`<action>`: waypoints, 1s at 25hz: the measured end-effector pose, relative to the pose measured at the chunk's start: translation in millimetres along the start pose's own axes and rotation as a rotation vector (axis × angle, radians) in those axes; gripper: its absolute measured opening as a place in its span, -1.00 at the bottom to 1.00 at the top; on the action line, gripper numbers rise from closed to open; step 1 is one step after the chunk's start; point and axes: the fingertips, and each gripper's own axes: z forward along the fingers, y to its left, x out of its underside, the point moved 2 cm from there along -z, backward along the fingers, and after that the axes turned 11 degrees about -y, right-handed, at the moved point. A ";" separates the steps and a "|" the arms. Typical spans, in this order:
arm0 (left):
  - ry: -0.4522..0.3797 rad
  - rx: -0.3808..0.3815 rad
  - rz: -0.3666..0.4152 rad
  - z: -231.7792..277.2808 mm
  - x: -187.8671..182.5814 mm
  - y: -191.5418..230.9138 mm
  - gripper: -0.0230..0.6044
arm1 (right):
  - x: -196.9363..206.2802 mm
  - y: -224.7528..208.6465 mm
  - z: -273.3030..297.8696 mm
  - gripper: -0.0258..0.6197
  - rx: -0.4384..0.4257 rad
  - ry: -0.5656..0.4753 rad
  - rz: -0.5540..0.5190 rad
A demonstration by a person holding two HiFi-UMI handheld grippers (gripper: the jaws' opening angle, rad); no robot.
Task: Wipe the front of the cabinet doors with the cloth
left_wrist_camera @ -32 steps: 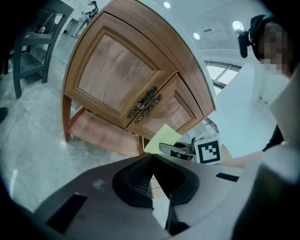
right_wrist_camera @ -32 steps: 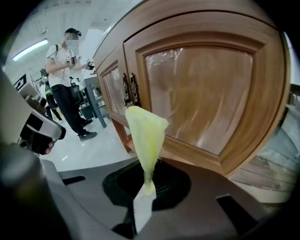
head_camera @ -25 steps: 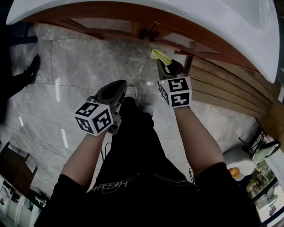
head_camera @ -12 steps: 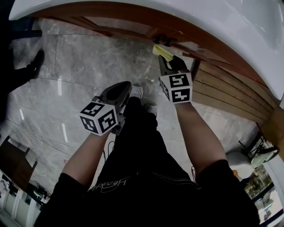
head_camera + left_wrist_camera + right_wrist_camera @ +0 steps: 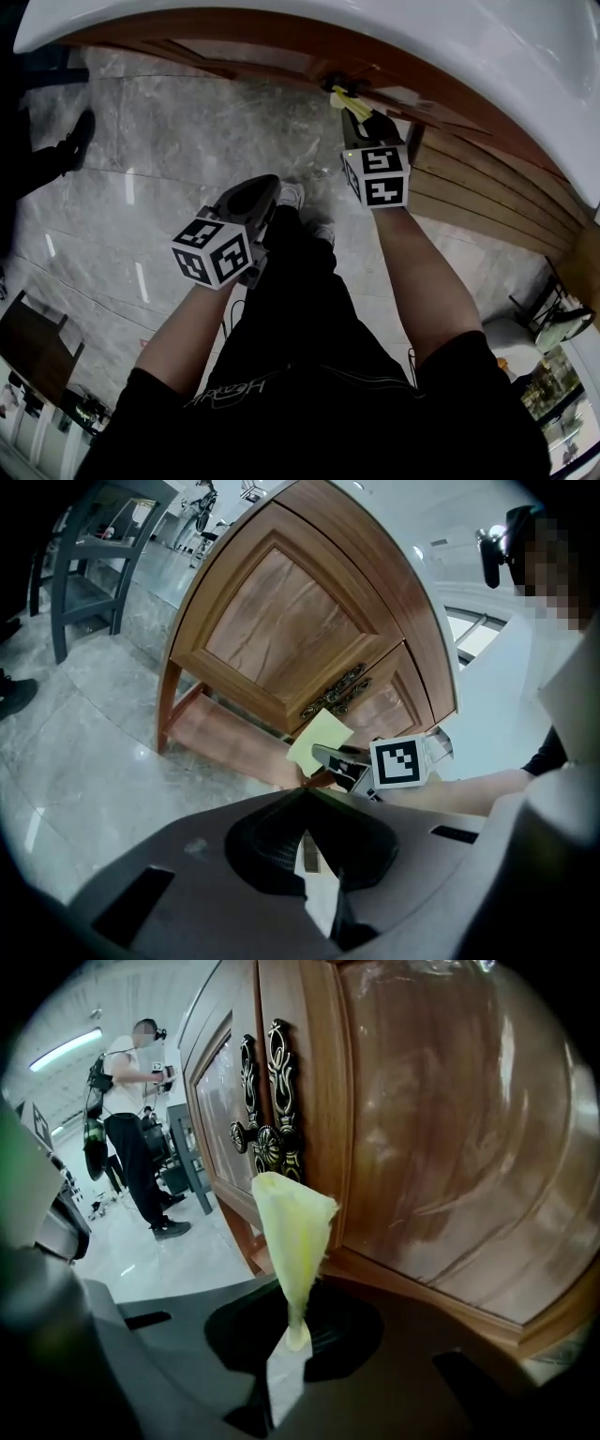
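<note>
The wooden cabinet doors (image 5: 281, 67) stand under a white countertop; in the left gripper view they show as panelled doors (image 5: 281, 621) with ornate metal handles (image 5: 336, 691). My right gripper (image 5: 356, 120) is shut on a yellow cloth (image 5: 343, 97), which is held up just before the handles (image 5: 272, 1138). In the right gripper view the cloth (image 5: 292, 1232) rises as a folded cone from the jaws (image 5: 294, 1340), close to the right door (image 5: 450, 1129); contact is unclear. My left gripper (image 5: 251, 199) hangs lower over the floor, shut and empty (image 5: 306, 803).
The white countertop (image 5: 394, 37) overhangs the doors. Grey marble floor (image 5: 159, 141) lies to the left. A slatted wooden panel (image 5: 478, 192) runs to the right of the cabinet. Another person (image 5: 131, 1119) stands far off, and a dark chair (image 5: 84, 564) is beyond the cabinet's left side.
My right gripper has moved up and forward with the cloth, from below the doors to right at the handles. The left gripper has hardly moved.
</note>
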 end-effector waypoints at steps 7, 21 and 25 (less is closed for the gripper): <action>0.022 0.003 0.004 3.5 9.8 -7.2 -0.91 | -1.0 -9.0 -3.5 -0.80 0.011 -0.011 -0.011; 0.077 0.037 0.030 15.9 31.2 -28.0 -0.91 | 13.2 -47.5 -22.1 -0.80 0.112 -0.031 0.074; 0.093 0.051 0.042 19.3 37.7 -35.9 -0.91 | 23.7 -61.9 -33.2 -0.80 0.158 -0.028 0.130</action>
